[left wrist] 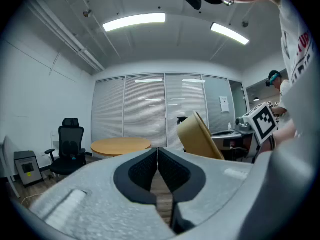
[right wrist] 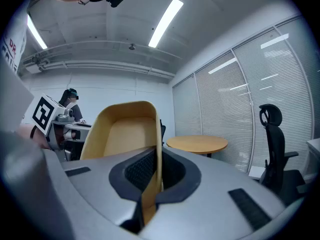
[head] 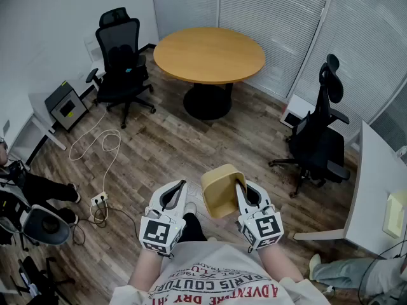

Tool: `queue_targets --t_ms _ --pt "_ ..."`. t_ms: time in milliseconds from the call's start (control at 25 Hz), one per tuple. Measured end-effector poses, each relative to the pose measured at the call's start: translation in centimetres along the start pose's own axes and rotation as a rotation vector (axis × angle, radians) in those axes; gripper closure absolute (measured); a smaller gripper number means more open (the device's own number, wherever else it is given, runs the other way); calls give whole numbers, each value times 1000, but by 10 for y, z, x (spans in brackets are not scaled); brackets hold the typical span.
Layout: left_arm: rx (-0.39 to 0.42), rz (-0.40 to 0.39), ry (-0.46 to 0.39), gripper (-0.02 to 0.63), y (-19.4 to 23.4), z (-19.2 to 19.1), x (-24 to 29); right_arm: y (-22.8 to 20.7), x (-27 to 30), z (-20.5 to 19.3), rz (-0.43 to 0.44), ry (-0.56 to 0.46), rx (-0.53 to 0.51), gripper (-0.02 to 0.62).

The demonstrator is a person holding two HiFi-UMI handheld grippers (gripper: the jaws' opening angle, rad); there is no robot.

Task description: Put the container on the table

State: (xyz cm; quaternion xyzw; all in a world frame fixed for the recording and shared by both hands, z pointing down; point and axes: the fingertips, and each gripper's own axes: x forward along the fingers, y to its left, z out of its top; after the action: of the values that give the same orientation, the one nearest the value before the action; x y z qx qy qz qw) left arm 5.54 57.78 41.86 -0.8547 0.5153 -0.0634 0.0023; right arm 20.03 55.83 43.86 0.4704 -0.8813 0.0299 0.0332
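Wood floor (head: 159, 148); round table (head: 208, 54) well ahead of claws. Right gripper (right wrist: 152, 179) pinching container (right wrist: 122, 134) by one wall; left gripper (left wrist: 158, 166) closed, empty. Likely risk: pivot or slip in carry.

Tan open container (head: 221, 188) tilted midair, wall pinched in right claw (right wrist: 153, 170); round wooden table (head: 209, 54) well apart.

The right claw (right wrist: 150, 183) is closed on one side wall of a tan container (right wrist: 122, 134), and this thin wall stands upright between the two dark pads (right wrist: 137, 170) (the hollow inside of it lies left of the claw). Beyond the claw, a little to its right, is a round wooden counter (right wrist: 196, 143). Further right of the claw stands a black office chair (right wrist: 272, 149), in front of white blinds (right wrist: 225, 104).
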Motion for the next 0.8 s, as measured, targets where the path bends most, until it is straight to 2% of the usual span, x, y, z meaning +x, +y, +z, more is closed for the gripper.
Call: queue_targets --t_ms 800 --pt "-31 9 26 594 -12 -4 18 -39 -2 -22 -77 80 73 584"
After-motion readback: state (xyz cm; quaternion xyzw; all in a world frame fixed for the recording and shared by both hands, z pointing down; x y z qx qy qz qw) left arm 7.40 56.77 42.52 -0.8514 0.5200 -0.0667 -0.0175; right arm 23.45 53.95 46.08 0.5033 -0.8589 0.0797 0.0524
